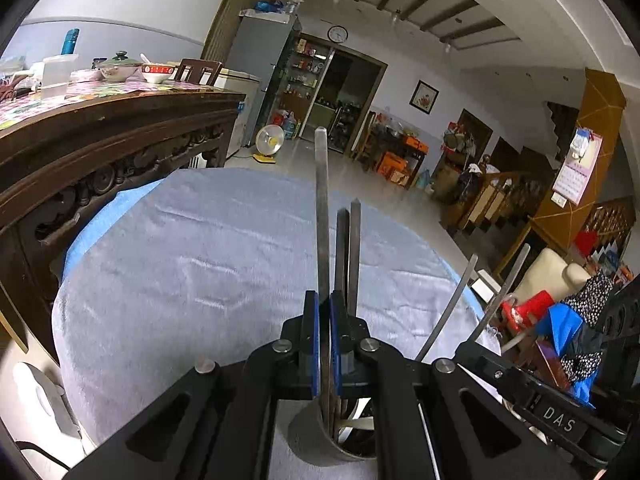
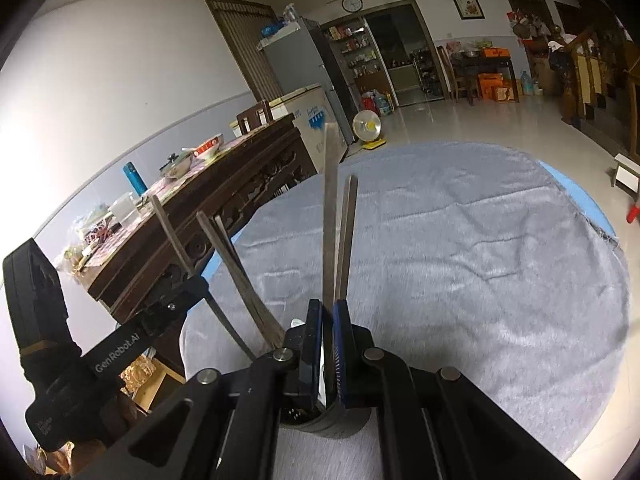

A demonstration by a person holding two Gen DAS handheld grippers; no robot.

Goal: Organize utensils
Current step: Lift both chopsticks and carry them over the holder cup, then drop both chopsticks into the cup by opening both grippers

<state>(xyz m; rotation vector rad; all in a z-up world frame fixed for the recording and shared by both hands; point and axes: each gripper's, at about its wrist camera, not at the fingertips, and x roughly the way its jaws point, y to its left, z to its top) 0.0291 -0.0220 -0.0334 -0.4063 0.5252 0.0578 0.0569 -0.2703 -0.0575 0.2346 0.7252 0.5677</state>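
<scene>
A metal utensil cup (image 1: 320, 436) stands on a grey cloth (image 1: 200, 264) and holds several upright steel utensil handles. My left gripper (image 1: 324, 308) is shut on one long flat handle (image 1: 322, 200) that rises from the cup; two more handles (image 1: 350, 256) stand just right of it. In the right wrist view my right gripper (image 2: 327, 312) is shut on another flat handle (image 2: 330, 208) above the same cup (image 2: 332, 420), with a thinner handle (image 2: 347, 236) beside it. The left gripper's body (image 2: 120, 352) shows at the left, among other handles (image 2: 240, 272).
A dark carved wooden table (image 1: 100, 140) with bowls and a bottle stands left of the cloth-covered round table. Its blue edge (image 2: 580, 192) shows under the cloth. Beyond are tiled floor, a fan (image 1: 270, 140), a fridge and stairs at the right.
</scene>
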